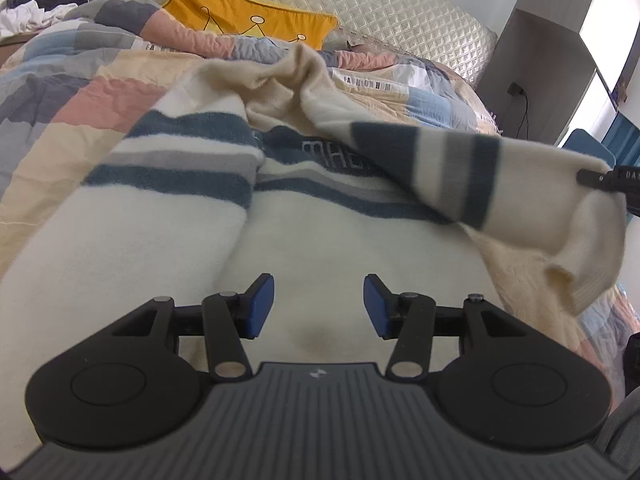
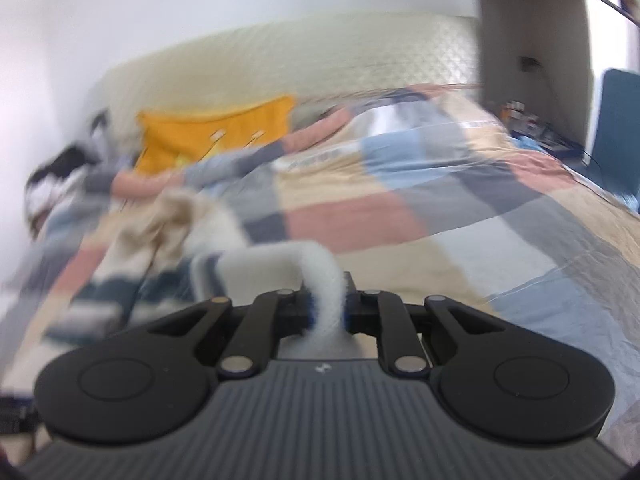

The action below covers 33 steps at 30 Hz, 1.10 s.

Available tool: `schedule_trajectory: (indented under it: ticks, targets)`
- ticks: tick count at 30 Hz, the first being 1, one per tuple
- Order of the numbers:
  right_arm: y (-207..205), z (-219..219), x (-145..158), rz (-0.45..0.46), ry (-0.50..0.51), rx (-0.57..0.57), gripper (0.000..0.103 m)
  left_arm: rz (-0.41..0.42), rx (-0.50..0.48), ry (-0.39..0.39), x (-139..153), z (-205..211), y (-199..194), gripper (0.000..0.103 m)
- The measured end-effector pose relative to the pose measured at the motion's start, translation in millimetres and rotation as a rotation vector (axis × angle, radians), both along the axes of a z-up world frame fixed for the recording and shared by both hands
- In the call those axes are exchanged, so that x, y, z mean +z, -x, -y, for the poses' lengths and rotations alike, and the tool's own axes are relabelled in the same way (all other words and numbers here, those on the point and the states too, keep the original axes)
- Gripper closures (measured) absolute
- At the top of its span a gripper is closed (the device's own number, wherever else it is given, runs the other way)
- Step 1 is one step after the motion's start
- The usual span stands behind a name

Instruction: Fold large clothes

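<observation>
The right gripper (image 2: pixel 326 312) is clamping the sweater (image 1: pixel 320 240) sleeve (image 1: pixel 500 176), lifting it over the body lying on the bed (image 1: pixel 60 100) for folding, while the left gripper (image 1: pixel 319 306) is hovering with fingers apart.

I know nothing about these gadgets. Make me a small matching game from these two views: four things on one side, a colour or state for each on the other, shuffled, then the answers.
Things:
1. left gripper
2. right gripper
3. pillow
4. sweater sleeve

Colours or states:
A. yellow, lying against the headboard
B. jaws apart, holding nothing, above the sweater body
C. lifted off the bed, striped dark blue and grey
D. jaws closed on cream knit fabric

Pairs: 1-B, 2-D, 3-A, 4-C
</observation>
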State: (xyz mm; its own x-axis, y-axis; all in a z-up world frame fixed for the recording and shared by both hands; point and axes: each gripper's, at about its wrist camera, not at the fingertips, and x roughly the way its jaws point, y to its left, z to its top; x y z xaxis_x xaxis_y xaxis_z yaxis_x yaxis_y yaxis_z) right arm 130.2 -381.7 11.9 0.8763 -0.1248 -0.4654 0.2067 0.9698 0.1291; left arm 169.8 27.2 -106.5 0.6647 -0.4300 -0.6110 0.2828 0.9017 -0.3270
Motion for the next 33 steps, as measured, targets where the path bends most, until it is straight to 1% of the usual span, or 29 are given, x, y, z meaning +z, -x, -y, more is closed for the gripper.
schedule_trajectory:
  ticks: [3,6,12,15,17,19,21,22,23,24,25,27,29,31,33]
  targets:
    - [-13.8,43.2,4.1,0.04,-0.026,-0.089,0.088,0.002,0.007,0.003,-2.6,2.3,-2.5,0.047]
    - [-31.5,80.2,-4.6,0.024,0.006,-0.165,0.088,-0.004,0.021,-0.016,-6.5,5.8,-7.3,0.047]
    - [-72.1,158.4,-38.7,-0.051,-0.047,-0.266,0.088,-0.037,0.049,-0.015,-16.0,5.1,-18.5,0.047]
    - [-87.0,179.4,-57.2,-0.077,0.031,-0.299,0.088,-0.051,0.052,-0.022,-20.9,6.7,-25.4,0.047]
    - [-94.5,191.8,-72.8,-0.098,0.032,-0.295,0.088,-0.06,0.05,-0.028,-24.1,9.6,-29.0,0.047]
    - [-103.3,207.2,-91.1,-0.13,0.003,-0.294,0.088,-0.064,0.046,-0.03,-26.8,11.0,-31.9,0.047]
    - [-107.4,221.9,-108.6,-0.153,-0.059,-0.304,0.085,-0.064,0.044,-0.032,-28.4,13.6,-32.8,0.047]
    - [-107.4,227.5,-115.0,-0.152,-0.078,-0.308,0.083,-0.066,0.045,-0.03,-28.7,13.9,-34.2,0.047]
    - [-106.4,230.4,-120.1,-0.15,-0.077,-0.315,0.079,-0.068,0.046,-0.025,-28.8,13.9,-34.9,0.047]
    - [-105.6,231.4,-123.7,-0.145,-0.069,-0.316,0.071,-0.071,0.045,-0.02,-29.0,13.7,-36.1,0.047]
    - [-103.1,232.3,-126.4,-0.138,-0.061,-0.313,0.067,-0.072,0.045,-0.018,-29.0,13.7,-37.2,0.047]
    - [-96.5,236.5,-128.3,-0.115,-0.055,-0.325,0.042,-0.073,0.045,-0.016,-29.1,13.9,-38.0,0.047]
    - [-87.5,245.4,-127.7,-0.087,-0.084,-0.351,0.033,-0.075,0.044,-0.01,-29.3,13.4,-39.4,0.047]
    - [-72.4,249.9,-123.2,-0.035,-0.15,-0.358,0.034,-0.077,0.04,-0.006,-29.0,13.2,-38.4,0.047]
    - [-58.9,245.5,-116.7,0.001,-0.17,-0.359,0.034,-0.081,0.037,-0.003,-29.2,13.4,-37.3,0.047]
